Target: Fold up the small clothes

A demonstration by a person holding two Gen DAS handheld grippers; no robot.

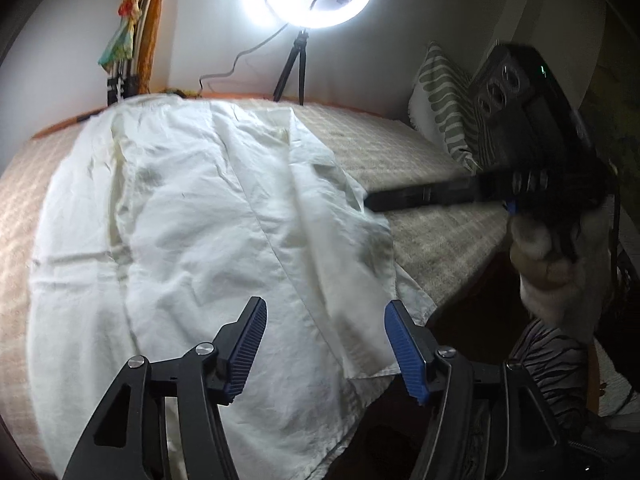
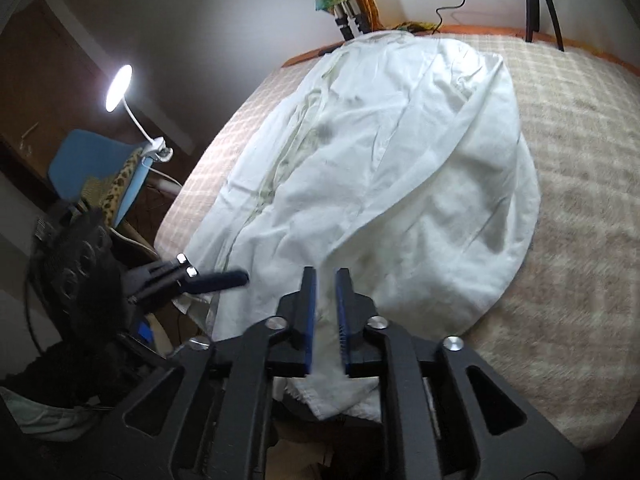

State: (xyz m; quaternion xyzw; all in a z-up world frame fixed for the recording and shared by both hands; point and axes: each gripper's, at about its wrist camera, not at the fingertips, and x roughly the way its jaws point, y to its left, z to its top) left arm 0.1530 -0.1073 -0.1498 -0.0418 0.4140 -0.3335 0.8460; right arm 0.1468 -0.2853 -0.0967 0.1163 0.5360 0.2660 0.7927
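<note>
Left gripper [image 1: 325, 344] points downward, jaws wide apart, pads gripping nothing. Right gripper [image 2: 325, 316] points steeply downward, jaws parted by a narrow gap, pads pressing on nothing. A hand [image 1: 548, 252] grips the right gripper's handle from below.

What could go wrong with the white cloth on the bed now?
The white garment hangs over the bed's near edge, so it might slide off. Both claws look open, the left claw wide and the right claw only a little, so neither holds it. The wrinkles may also get folded in.
</note>
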